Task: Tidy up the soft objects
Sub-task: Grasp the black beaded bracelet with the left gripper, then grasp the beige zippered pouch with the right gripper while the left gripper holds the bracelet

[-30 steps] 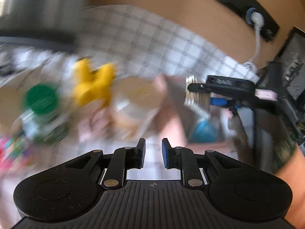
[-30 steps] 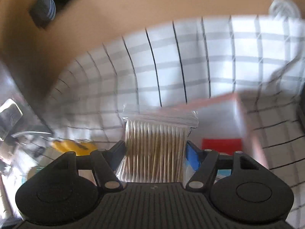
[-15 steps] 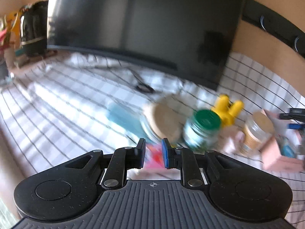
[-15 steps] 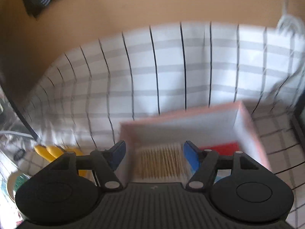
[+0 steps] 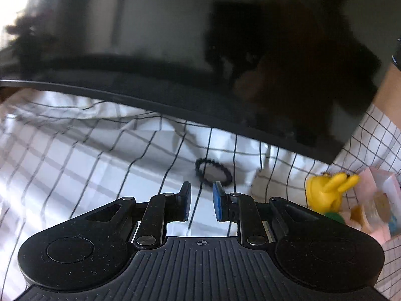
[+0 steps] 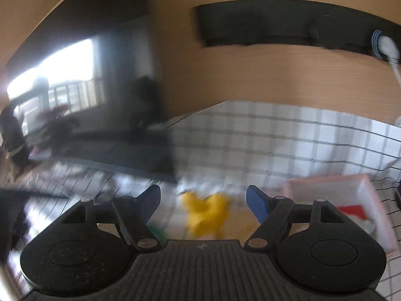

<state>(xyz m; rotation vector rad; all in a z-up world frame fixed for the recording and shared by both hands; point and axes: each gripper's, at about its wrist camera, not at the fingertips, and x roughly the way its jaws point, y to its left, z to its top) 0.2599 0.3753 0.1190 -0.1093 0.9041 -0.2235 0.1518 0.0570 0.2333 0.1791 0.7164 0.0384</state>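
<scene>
Glossy black monitor (image 5: 225, 62), wrinkled checked cloth (image 5: 75, 155), matt wood-grain wall (image 6: 275, 80).

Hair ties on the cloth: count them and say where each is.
1. The black hair tie lies flat on the checked cloth, below the monitor. Others may be hidden beyond view.

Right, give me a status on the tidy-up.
Done: the pink box already holds a few items. In hand: nothing; the right gripper has just been opening, empty, and the left gripper is empty too. Left: the yellow plush and black hair tie sit on the cloth.
</scene>
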